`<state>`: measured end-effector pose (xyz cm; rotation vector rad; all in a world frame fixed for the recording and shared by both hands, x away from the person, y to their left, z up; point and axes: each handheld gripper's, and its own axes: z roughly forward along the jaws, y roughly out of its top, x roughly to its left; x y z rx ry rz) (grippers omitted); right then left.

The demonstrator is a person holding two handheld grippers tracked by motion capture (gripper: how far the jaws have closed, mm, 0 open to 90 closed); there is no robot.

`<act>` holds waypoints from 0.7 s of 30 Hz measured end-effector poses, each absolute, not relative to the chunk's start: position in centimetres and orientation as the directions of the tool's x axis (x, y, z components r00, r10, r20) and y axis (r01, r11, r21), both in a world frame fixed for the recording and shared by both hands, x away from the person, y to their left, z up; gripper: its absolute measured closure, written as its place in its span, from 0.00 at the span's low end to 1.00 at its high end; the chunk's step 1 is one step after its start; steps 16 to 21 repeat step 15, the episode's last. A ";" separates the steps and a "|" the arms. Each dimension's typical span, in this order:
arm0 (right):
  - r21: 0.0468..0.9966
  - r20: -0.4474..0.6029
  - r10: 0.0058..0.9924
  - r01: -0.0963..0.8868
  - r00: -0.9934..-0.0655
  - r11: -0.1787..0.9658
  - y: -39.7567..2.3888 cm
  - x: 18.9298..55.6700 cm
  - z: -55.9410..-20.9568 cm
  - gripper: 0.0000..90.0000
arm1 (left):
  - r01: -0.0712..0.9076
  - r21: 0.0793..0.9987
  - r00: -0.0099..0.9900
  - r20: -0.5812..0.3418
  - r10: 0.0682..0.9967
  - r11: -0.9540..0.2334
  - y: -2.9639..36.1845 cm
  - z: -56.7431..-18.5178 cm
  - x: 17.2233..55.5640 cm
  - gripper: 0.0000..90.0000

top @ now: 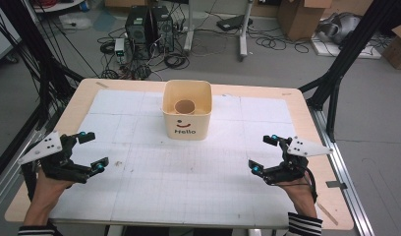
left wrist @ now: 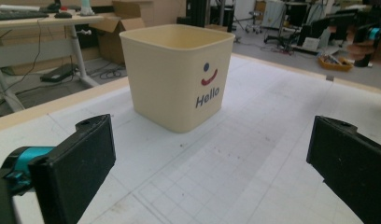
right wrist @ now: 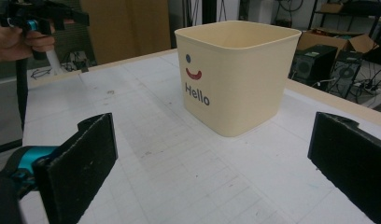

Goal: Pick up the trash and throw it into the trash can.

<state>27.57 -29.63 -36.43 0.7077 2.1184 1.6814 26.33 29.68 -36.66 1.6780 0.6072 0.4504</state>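
Note:
A cream square bin marked "Hello" with a smile stands at the middle back of the white gridded mat; a brown cardboard ring lies inside it. The bin rises ahead of each gripper's jaws. My left gripper hovers open at the mat's left, well short of the bin, nothing between its jaws. My right gripper is open at the mat's right, also apart from the bin and holding nothing. In the right gripper view the left gripper is far off at top left.
The table has a pale wooden border around the white mat. Black frame posts flank the table. Behind it the floor holds computer towers, cables and cardboard boxes.

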 end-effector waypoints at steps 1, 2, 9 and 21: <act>0.971 0.042 0.577 0.170 -0.816 0.170 -29.6 27.6 -36.4 0.00 | 0.147 0.981 0.786 -0.040 0.617 -0.124 29.8 -36.8 26.3 0.02; 0.971 0.042 0.577 0.170 -0.816 0.170 -29.6 27.6 -36.4 0.00 | 0.149 0.982 0.786 -0.045 0.617 -0.119 29.8 -36.9 26.3 0.02; 0.970 0.037 0.578 0.167 -0.815 0.174 -29.6 27.6 -36.4 0.00 | 0.148 0.982 0.786 -0.046 0.617 -0.115 29.9 -37.0 26.3 0.02; 0.970 0.040 0.577 0.171 -0.816 0.174 -29.6 27.6 -36.4 0.00 | 0.148 0.982 0.785 -0.047 0.617 -0.114 29.9 -37.1 26.3 0.02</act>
